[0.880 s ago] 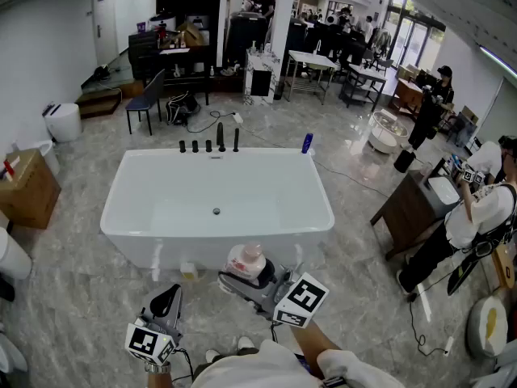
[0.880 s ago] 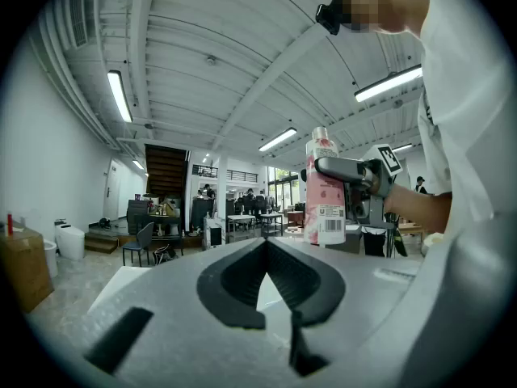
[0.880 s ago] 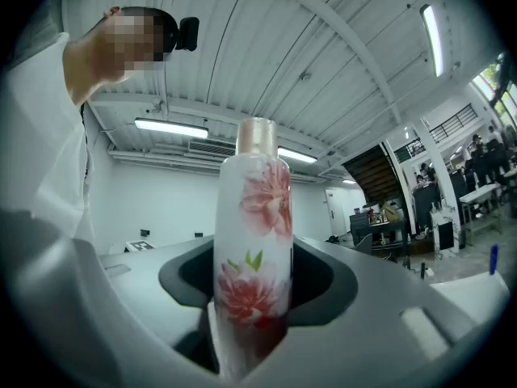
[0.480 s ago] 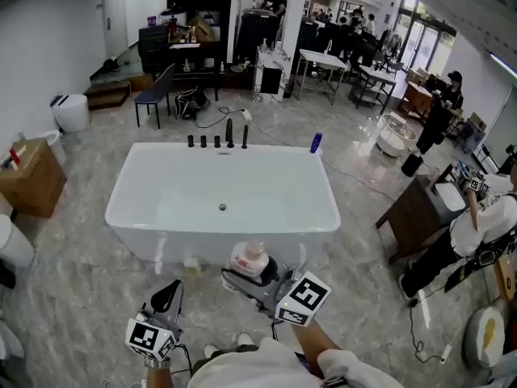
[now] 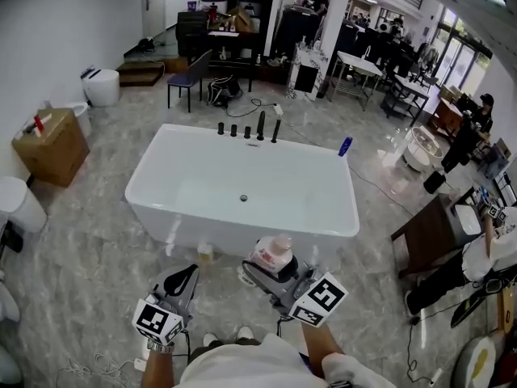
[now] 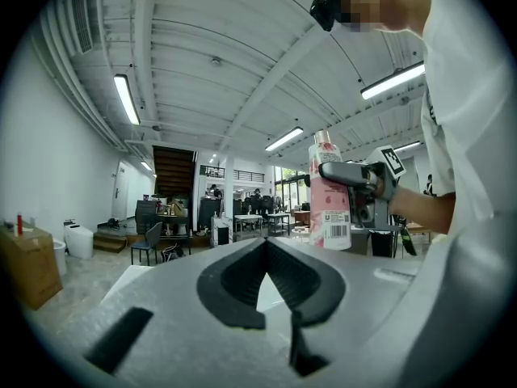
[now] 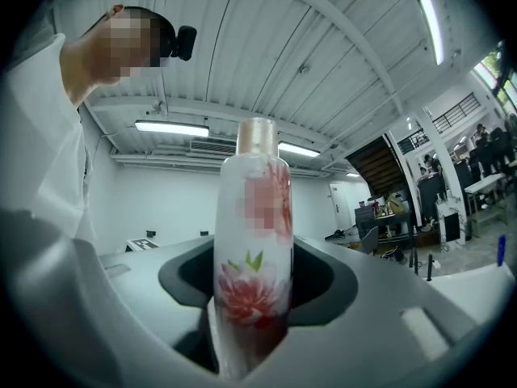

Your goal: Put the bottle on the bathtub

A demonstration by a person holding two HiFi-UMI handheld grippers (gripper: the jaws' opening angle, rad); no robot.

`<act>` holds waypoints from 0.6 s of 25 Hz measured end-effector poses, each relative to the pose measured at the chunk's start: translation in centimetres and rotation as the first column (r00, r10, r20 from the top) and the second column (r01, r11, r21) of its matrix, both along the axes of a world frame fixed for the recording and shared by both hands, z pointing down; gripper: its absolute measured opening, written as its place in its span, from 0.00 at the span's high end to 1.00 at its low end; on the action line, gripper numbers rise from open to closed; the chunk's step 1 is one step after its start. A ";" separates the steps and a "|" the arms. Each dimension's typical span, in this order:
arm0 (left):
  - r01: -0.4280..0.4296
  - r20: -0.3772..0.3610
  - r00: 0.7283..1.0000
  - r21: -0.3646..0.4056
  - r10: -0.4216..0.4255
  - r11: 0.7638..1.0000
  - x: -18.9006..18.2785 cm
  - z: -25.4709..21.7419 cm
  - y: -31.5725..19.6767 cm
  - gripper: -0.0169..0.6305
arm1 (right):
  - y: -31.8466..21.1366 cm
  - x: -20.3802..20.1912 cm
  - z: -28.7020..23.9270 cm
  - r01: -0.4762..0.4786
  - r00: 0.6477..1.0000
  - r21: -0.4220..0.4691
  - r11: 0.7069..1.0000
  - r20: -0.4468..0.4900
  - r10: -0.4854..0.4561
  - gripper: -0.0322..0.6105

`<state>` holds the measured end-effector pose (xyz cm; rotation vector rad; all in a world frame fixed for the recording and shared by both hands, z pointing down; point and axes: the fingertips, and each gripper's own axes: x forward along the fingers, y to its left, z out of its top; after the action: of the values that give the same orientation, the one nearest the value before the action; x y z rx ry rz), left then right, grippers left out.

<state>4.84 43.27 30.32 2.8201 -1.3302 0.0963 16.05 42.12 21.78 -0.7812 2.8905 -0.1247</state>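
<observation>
My right tongs (image 5: 271, 267) are clenched on the bottle (image 5: 274, 254), gripping the lower part of its body. The flowered upper half and the pale cap stand clear above the jaws. The bottle is upright in the air at the near side of the bathtub (image 5: 218, 231), and by my reckoning it is short of the rim, not over it. My left tongs (image 5: 181, 280) hang low at my left with the jaws pressed together on nothing.

The main risk, as I judge it, is the landing. The bottle is tall and slim and the tub's edge is a narrow, glossy band. If I set the base down partly off that band, or let go while the bottle leans, it will topple into the basin or onto the marble floor (image 5: 97, 249).

My grip is low, so the top can swing if I move fast or stop sharply. A swing at the moment of release would do the same harm.

Coming in too low is another worry: the bottle's foot could knock the tub's near wall before it clears the rim, and the bottle might twist in my jaws.

The far edge is no easier, with the dark tap fittings (image 5: 259, 125) and a small blue bottle (image 5: 346, 145) on it.
</observation>
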 end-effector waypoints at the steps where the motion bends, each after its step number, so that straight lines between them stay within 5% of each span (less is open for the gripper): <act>1: 0.000 0.001 1.000 0.001 0.000 1.000 0.1 -0.1 -0.1 0.97 | -0.1 0.0 -0.1 0.001 1.000 0.000 1.000 0.002 -0.001 0.58; 15: -0.012 -0.003 1.000 0.031 0.012 0.999 0.5 -1.1 0.3 0.97 | 0.5 0.3 0.0 -0.005 1.000 0.019 1.000 -0.011 0.005 0.59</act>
<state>5.37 43.58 29.20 2.8532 -1.3263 0.0722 16.39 42.61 21.81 -0.7888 2.8957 -0.0932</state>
